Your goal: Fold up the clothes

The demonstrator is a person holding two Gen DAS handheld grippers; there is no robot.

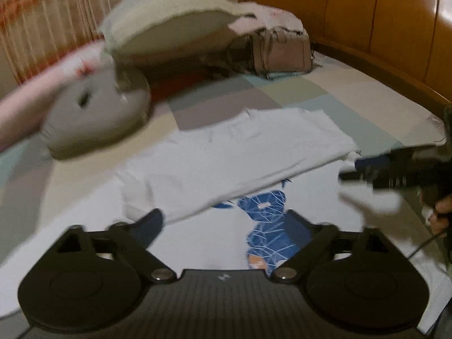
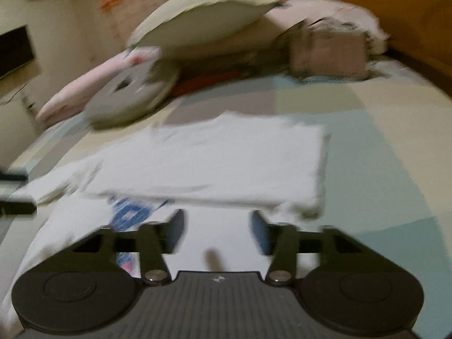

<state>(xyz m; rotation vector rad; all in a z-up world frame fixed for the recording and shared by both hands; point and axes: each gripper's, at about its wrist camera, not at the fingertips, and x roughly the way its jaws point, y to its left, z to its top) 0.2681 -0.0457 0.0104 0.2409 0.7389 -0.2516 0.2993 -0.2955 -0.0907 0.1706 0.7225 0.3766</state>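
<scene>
White T-shirt [image 1: 226, 152] half-folded on bed, beneath and ahead of both empty hand-held grippers, left [image 1: 226, 223] wide open, right [image 2: 217, 231] parted.

You had a white T-shirt [image 1: 240, 152] in front of you, its print [image 1: 265, 234] blue with pale lines and a small orange patch. The bed sheet [image 1: 325, 96] under it was checked in pale blue, grey, cream and soft green. The round cushion [image 1: 93, 118] was grey, the pillow [image 2: 84, 90] pink, the curtain [image 1: 42, 14] beige with orange stripes, the headboard [image 1: 381, 22] orange-brown wood.
</scene>
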